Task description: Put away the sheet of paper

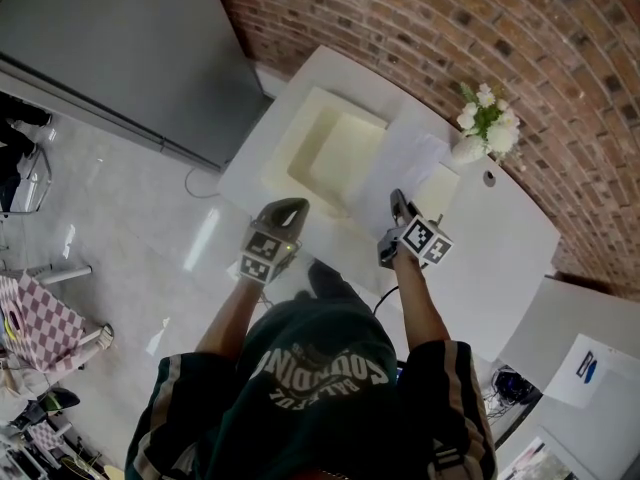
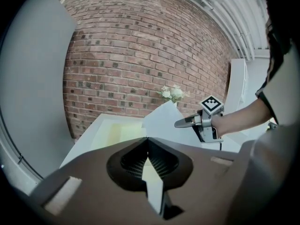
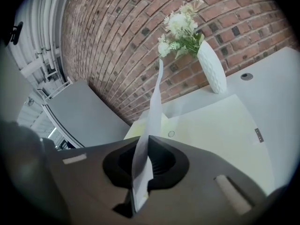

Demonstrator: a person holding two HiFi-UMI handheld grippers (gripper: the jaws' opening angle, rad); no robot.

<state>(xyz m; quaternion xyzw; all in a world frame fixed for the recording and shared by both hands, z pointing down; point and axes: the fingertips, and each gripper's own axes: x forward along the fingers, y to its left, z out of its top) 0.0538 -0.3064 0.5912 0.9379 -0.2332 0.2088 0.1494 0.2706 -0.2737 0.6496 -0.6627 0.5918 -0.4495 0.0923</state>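
Right gripper (image 3: 144, 138) clamped on sheet of paper (image 3: 154, 101), left gripper (image 2: 146, 139) closed

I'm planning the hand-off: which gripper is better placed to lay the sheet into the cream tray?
Right. The right gripper is shut on the sheet of paper, which stands on edge beside the cream tray. The left gripper is shut on nothing, apart from the sheet.

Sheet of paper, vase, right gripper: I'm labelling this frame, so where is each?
sheet of paper (image 3: 154, 97), right gripper view, edge-on strip above the jaws.
vase (image 3: 212, 69), right gripper view, its white body.
right gripper (image 3: 148, 138), right gripper view, where its tips meet.
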